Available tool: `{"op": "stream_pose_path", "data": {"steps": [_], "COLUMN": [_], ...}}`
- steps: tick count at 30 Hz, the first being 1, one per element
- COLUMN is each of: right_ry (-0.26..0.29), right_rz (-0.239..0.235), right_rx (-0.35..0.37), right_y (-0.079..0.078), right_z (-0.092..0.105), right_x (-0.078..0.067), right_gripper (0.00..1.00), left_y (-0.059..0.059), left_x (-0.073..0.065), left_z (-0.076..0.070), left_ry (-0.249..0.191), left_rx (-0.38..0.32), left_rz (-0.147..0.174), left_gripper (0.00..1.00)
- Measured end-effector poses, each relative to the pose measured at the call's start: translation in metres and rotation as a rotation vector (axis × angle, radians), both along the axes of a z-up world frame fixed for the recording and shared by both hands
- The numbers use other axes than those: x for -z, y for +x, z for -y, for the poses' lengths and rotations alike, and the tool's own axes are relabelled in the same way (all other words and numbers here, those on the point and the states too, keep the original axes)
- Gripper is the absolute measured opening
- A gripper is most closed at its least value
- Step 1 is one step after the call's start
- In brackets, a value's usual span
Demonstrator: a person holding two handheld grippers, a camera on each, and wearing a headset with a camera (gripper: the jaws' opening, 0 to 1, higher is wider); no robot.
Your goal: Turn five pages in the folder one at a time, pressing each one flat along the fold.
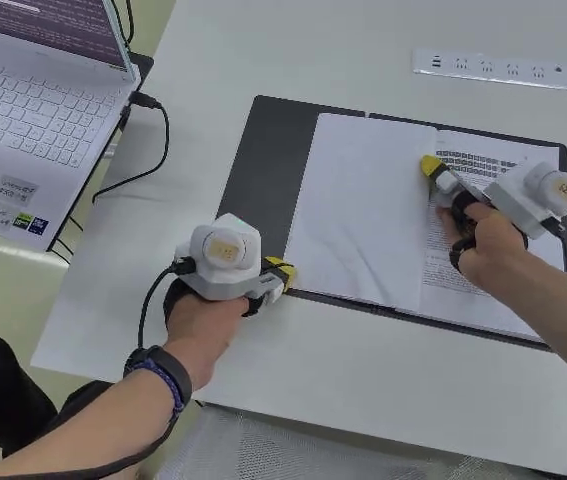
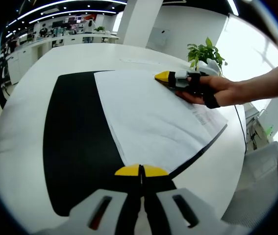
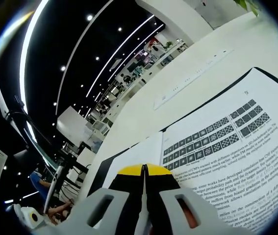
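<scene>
Table [image 1: 383, 60]: white workbench that carries everything else.
Folder [image 1: 263, 170]: black and lying open near the middle of the table. Its bare left cover shows beside the paper.
Laptop [image 1: 33, 100]: white and open at the far left corner, well apart from the folder. A black cable [image 1: 153, 150] runs from its side.
Blank page [image 1: 363, 210]: white sheet lying leftward across the fold, slightly rippled.
Printed page [image 1: 483, 160]: on the right half, with text and rows of small patterned squares.
Power strip [image 1: 503, 70]: white, beyond the folder's far edge.
Left gripper [image 1: 281, 272]: its yellow tips are pressed together at the folder's near edge, by the blank page's near corner. I cannot tell whether they pinch any paper.
Right gripper [image 1: 430, 166]: its tips are pressed together with nothing between them. They rest at the far end of the fold, where the blank page meets the printed page.
</scene>
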State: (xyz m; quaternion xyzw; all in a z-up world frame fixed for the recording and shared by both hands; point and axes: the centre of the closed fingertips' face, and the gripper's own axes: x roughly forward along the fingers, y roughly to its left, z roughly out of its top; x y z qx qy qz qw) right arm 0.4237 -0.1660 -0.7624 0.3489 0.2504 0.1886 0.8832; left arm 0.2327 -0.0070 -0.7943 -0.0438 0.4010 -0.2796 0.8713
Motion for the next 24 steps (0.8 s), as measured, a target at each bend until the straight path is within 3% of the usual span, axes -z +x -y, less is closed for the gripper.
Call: {"op": "stream_pose_path", "data": {"steps": [7, 16, 19, 24], "right_ry": [-0.006, -0.036, -0.008, -0.003], "right_rz": [-0.001, -0.006, -0.014, -0.007], "right_rx": [0.026, 0.037, 0.075, 0.086], "right_y": [0.01, 0.036, 0.054, 0.06], "right_z": [-0.001, -0.003, 0.007, 0.009], "right_x": [-0.004, -0.005, 0.008, 0.011], "right_gripper": [0.0, 0.0, 0.0, 0.0], "left_y": [0.0, 0.001, 0.0, 0.001], "left_x": [0.0, -0.001, -0.001, -0.001], "left_z": [-0.001, 0.0, 0.0, 0.0], "left_ry": [-0.003, -0.01, -0.011, -0.013], "left_rx": [-0.004, -0.017, -0.016, -0.019], "left_rz": [-0.001, -0.004, -0.005, -0.006], "left_gripper": [0.0, 0.0, 0.0, 0.0]}}
